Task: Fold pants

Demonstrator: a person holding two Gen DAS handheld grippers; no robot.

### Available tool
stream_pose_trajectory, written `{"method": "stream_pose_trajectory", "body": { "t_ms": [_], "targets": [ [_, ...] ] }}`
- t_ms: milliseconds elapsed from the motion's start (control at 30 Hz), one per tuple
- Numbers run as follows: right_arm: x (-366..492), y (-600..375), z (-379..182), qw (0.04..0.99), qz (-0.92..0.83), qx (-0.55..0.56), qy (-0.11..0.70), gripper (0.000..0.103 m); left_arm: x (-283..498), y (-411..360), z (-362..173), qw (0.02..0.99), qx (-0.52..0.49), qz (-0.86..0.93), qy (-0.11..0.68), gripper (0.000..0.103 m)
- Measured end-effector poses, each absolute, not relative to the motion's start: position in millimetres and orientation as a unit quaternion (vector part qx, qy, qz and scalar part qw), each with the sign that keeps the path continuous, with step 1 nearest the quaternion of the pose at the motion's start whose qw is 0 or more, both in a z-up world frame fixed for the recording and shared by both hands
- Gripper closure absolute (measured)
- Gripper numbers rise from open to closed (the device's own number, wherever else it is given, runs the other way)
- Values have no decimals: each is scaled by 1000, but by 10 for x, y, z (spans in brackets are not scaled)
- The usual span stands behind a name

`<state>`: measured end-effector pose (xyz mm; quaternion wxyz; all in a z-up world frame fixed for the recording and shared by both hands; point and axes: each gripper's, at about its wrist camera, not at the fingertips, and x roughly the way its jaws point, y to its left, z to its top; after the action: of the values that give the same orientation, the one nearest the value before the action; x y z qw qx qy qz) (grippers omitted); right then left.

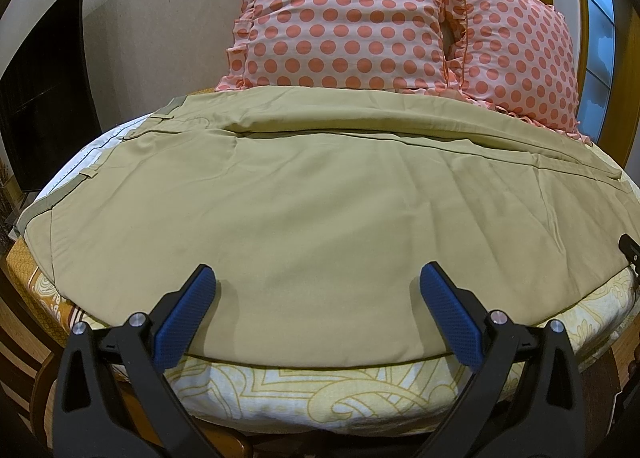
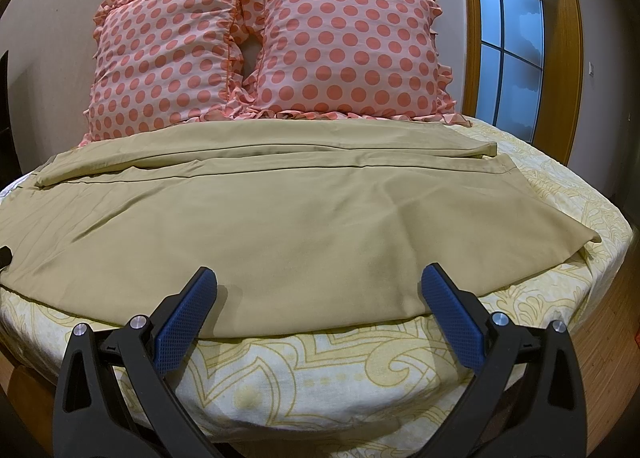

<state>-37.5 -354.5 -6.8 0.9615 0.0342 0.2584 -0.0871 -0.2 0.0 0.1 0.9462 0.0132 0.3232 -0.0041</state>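
- We see the pants (image 1: pixel 304 194) spread flat across the bed (image 1: pixel 304 390), khaki, with the waistband (image 1: pixel 76 174) at the left and the leg ends (image 2: pixel 500 162) at the right.
- The far leg lies folded along the back, just in front of two dotted pillows (image 2: pixel 256 46); the near leg covers most of the sheet and reaches almost to the front edge.
- Our left gripper (image 1: pixel 318 278) hangs over the near edge of the pants, towards the waist half, its blue pads (image 1: pixel 188 318) spread wide with nothing between them.
- Our right gripper (image 2: pixel 319 277) hangs over the near edge towards the leg half, likewise spread wide and holding nothing.
- Whether either gripper's tips touch the cloth, we cannot tell.
- A dark screen (image 1: pixel 44 98) stands left of the bed; a window (image 2: pixel 508 30) is at the right.
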Motion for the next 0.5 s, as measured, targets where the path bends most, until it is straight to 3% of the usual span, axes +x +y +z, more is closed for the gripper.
{"method": "stream_pose_trajectory", "body": {
  "t_ms": [500],
  "targets": [
    [-376, -3535, -68, 962, -87, 34, 258, 1, -2, -1, 2, 946, 13, -4, 323, 2]
  ]
}}
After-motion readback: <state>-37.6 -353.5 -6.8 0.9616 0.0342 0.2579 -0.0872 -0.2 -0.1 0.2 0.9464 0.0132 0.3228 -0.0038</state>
